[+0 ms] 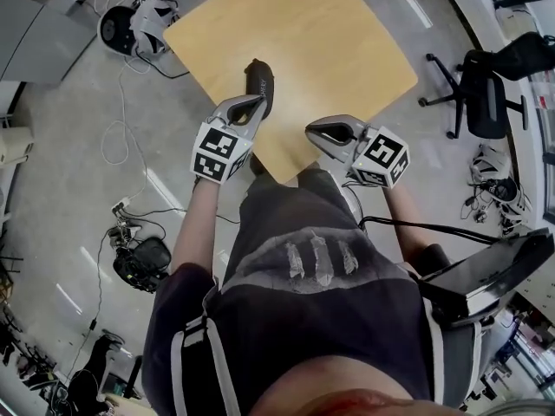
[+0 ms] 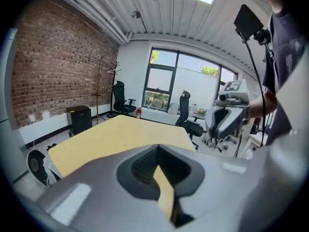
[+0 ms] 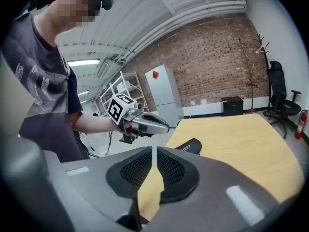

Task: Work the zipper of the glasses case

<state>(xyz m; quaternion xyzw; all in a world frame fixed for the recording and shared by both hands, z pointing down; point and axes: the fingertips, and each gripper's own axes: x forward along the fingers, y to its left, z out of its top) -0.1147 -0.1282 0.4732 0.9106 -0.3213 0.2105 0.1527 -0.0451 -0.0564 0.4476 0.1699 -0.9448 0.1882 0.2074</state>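
Tan worktop (image 1: 347,42); a dark glasses case (image 1: 259,78) lies by its near left edge, ungripped; left claw (image 1: 251,104) pinched together, empty, over the case's near end; right claw (image 1: 316,131) all but closed, empty, right of the case. Case probably light, stiff-shelled, apt to slide; steady its body, pinch the zip pull.

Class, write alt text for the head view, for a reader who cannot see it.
Seen from above, a person holds the left gripper and right gripper over the near corner of a light wooden table. A dark glasses case lies on the table by the left gripper's tip; neither gripper holds anything.
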